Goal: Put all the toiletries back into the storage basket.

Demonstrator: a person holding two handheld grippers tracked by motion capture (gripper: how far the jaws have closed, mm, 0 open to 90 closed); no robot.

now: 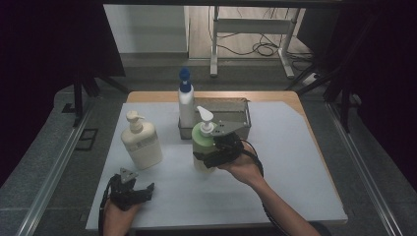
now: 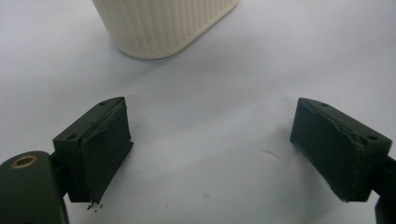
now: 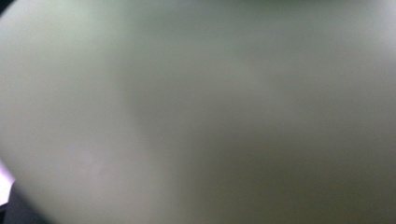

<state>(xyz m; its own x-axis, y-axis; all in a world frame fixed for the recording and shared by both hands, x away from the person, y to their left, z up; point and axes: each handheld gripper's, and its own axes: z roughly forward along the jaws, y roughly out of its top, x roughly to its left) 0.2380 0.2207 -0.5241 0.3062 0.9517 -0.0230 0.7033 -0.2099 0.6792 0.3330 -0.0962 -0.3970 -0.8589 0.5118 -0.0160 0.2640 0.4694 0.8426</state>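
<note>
We list a white table; a grey metal basket holding a blue-capped bottle; a cream pump bottle standing left; a green pump bottle before the basket, clamped in our right gripper; left gripper, jaws apart, empty.

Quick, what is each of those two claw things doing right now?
Left gripper: open, empty, beside the cream bottle.
Right gripper: closed on the green pump bottle.

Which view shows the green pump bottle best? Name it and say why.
The high view: the green pump bottle shows with its white pump, the right gripper around its body. The right gripper view gives a pale green blur. The left gripper view shows the cream bottle.
</note>
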